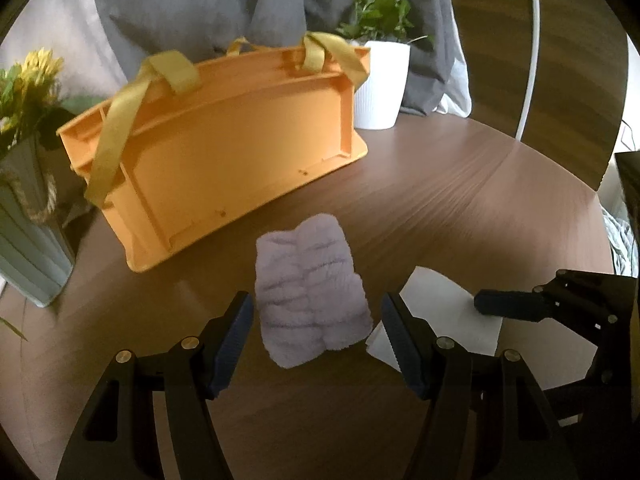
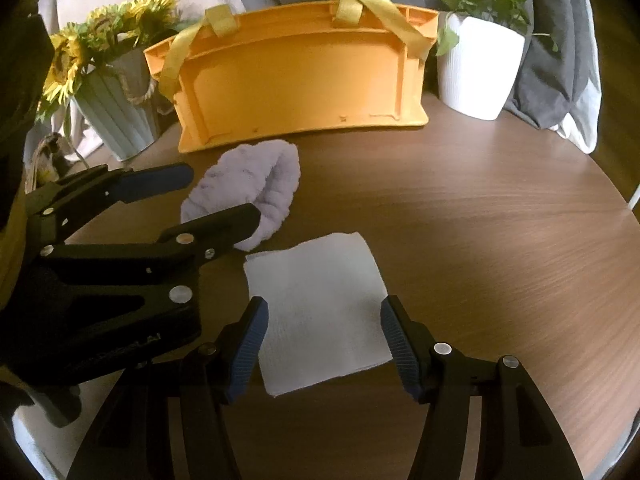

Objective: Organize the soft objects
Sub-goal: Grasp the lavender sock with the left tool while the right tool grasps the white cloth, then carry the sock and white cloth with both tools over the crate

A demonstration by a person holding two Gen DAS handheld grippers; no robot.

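Note:
A fluffy lilac towel [image 1: 310,290] lies folded on the brown table, right between the open fingers of my left gripper [image 1: 316,312]; it also shows in the right wrist view [image 2: 252,184]. A white folded cloth [image 2: 320,312] lies flat between the open fingers of my right gripper [image 2: 322,320]; part of it shows in the left wrist view [image 1: 444,308]. Both grippers hover just above the table and hold nothing. An orange basket [image 1: 224,156] with yellow straps stands behind the towel; it also shows in the right wrist view [image 2: 296,76].
A grey pot of sunflowers [image 2: 116,108] stands left of the basket. A white pot with a green plant [image 2: 476,72] stands to its right. Grey fabric [image 2: 552,80] lies behind. The round table's edge [image 2: 624,208] curves at the right.

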